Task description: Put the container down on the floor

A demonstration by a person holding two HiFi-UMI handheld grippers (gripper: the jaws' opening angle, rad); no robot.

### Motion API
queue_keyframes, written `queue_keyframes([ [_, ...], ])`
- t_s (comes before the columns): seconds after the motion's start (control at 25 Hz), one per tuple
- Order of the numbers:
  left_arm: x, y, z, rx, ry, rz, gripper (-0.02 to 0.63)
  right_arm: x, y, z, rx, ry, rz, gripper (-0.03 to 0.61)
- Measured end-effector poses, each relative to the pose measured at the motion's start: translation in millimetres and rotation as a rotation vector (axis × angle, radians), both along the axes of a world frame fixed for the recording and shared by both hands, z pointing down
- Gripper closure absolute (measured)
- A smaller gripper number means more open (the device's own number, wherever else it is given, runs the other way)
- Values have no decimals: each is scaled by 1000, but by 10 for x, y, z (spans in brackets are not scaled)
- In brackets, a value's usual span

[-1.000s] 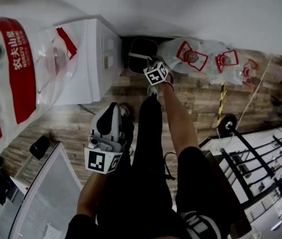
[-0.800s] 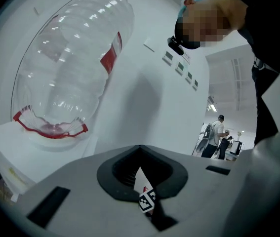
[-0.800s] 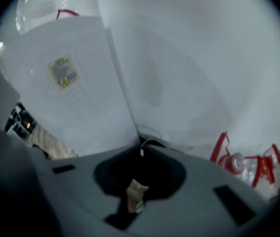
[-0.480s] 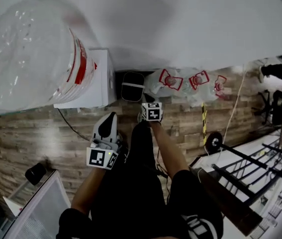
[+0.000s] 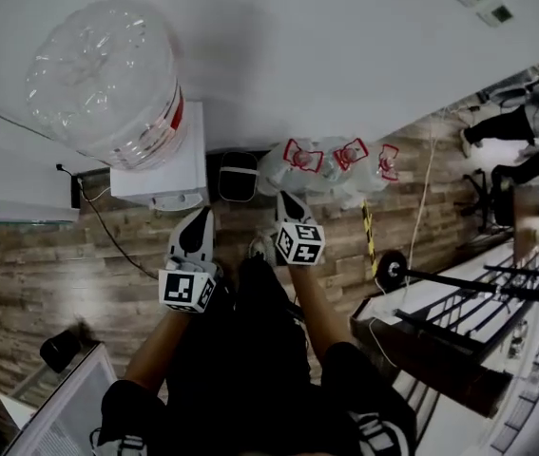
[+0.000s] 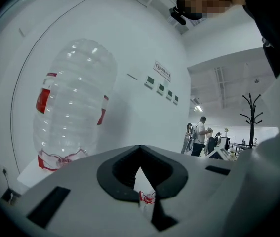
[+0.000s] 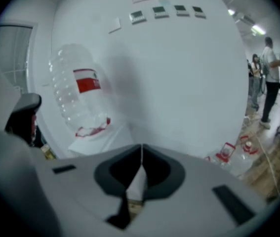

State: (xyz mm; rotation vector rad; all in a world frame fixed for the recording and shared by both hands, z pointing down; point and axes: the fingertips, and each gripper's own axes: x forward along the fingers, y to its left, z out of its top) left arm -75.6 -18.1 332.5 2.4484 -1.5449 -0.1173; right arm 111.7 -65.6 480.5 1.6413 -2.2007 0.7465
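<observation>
- Left gripper (image 5: 200, 222) is being held with its jaws pressed together; nothing is being gripped between them.
- Right gripper (image 5: 286, 203) is likewise being held fully closed and empty.
- Container (image 5: 239, 177), a dark bin with a pale rim, is being observed standing on the wooden floor (image 5: 41, 274), ahead of both grippers' tips and apart from them.
- White dispenser (image 5: 169, 164) is being observed ahead and left of the left gripper, just beside the container; a large clear water bottle (image 5: 107, 74) is being carried neck-down on it.
- Clear bags of bottles (image 5: 331, 164) are being observed ahead of the right gripper, on the container's other side.
</observation>
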Motion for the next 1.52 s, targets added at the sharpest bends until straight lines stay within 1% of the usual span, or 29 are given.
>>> queue_keyframes([
  [0.12, -36, 121, -137, 20, 0, -22, 588, -10, 250, -444, 58, -35, 9, 543],
  [0.24, -37, 228, -273, 29, -28, -44, 588, -46, 475, -825, 117, -51, -3, 543],
  [0.44, 93, 348, -524, 44, -45, -37, 588, -85, 734, -1379, 212, -72, -42, 543],
  [0.56, 205, 429, -671, 63, -52, -26, 588, -91, 877, -1597, 257, -67, -80, 543],
  [0.76, 298, 526, -835, 112, -73, -59, 588, -68, 1035, -1698, 265, -97, -111, 543],
  [0.84, 327, 537, -818, 110, -62, -70, 588, -80, 1072, -1692, 268, -96, -130, 543],
  [0.92, 364, 530, -795, 106, -67, -70, 588, -88, 1101, -1669, 262, -101, -144, 543],
  [1.0, 392, 533, -787, 110, -79, -69, 588, -73, 1118, -1650, 257, -107, -146, 543],
  [1.16, 431, 559, -764, 100, -79, -78, 588, -23, 1128, -1706, 268, -111, -142, 543],
  [1.32, 496, 552, -747, 103, -91, -64, 588, -2, 1136, -1686, 266, -117, -148, 543],
  [1.52, 579, 530, -761, 100, -73, -56, 588, 24, 1137, -1659, 266, -116, -152, 543],
])
